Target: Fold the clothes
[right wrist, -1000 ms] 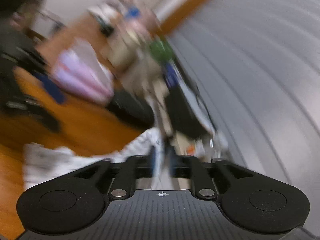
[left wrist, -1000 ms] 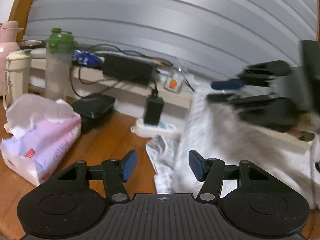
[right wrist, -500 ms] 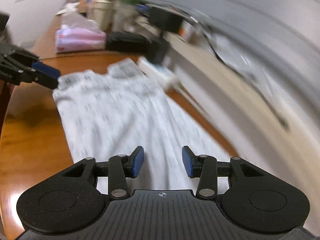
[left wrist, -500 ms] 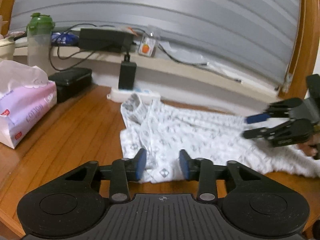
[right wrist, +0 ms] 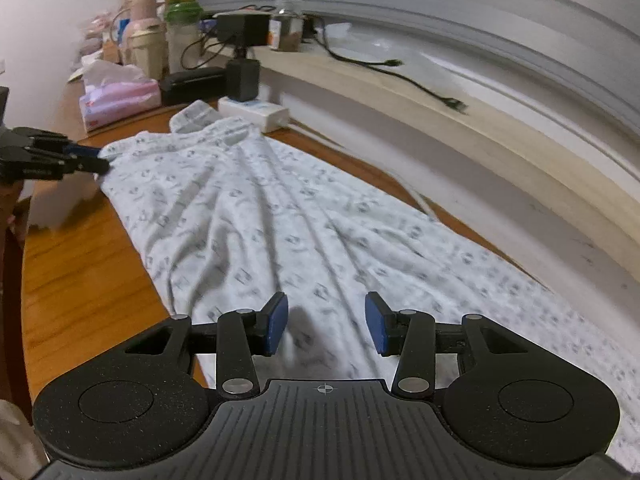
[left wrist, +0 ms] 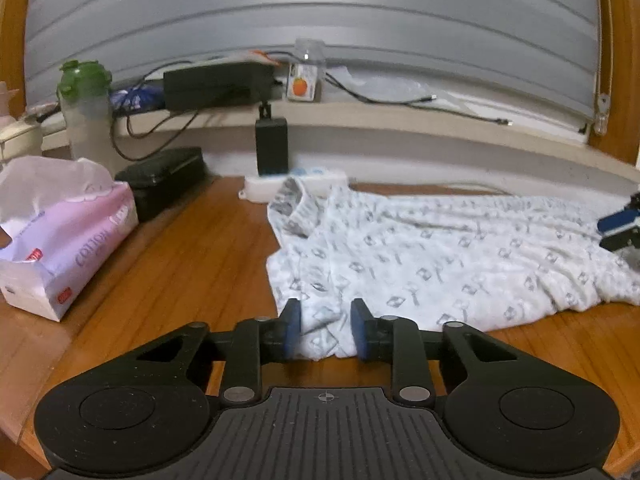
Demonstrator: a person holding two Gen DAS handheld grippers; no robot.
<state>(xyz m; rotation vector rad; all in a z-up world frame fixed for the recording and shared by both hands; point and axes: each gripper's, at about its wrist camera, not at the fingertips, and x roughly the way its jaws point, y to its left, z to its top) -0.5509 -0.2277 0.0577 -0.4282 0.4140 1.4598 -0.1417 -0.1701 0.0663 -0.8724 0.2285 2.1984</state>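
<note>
A white patterned garment (left wrist: 440,256) lies spread flat on the wooden table (left wrist: 180,264), its collar end near the power strip. It also fills the middle of the right wrist view (right wrist: 280,216). My left gripper (left wrist: 325,334) is open, its blue pads either side of the garment's near corner; it also shows at the left edge of the right wrist view (right wrist: 86,158). My right gripper (right wrist: 326,328) is open just above the cloth at the other end; it shows at the right edge of the left wrist view (left wrist: 622,228).
A pink tissue pack (left wrist: 60,236), a black case (left wrist: 164,180), a green-lidded bottle (left wrist: 86,116) and a white power strip with a black adapter (left wrist: 272,152) stand at the table's left and back. A ledge (right wrist: 400,96) with cables runs along the wall.
The garment was held up and moving a second ago; it now lies flat. My right gripper has let go and opened. My left gripper has come down to the near corner.
</note>
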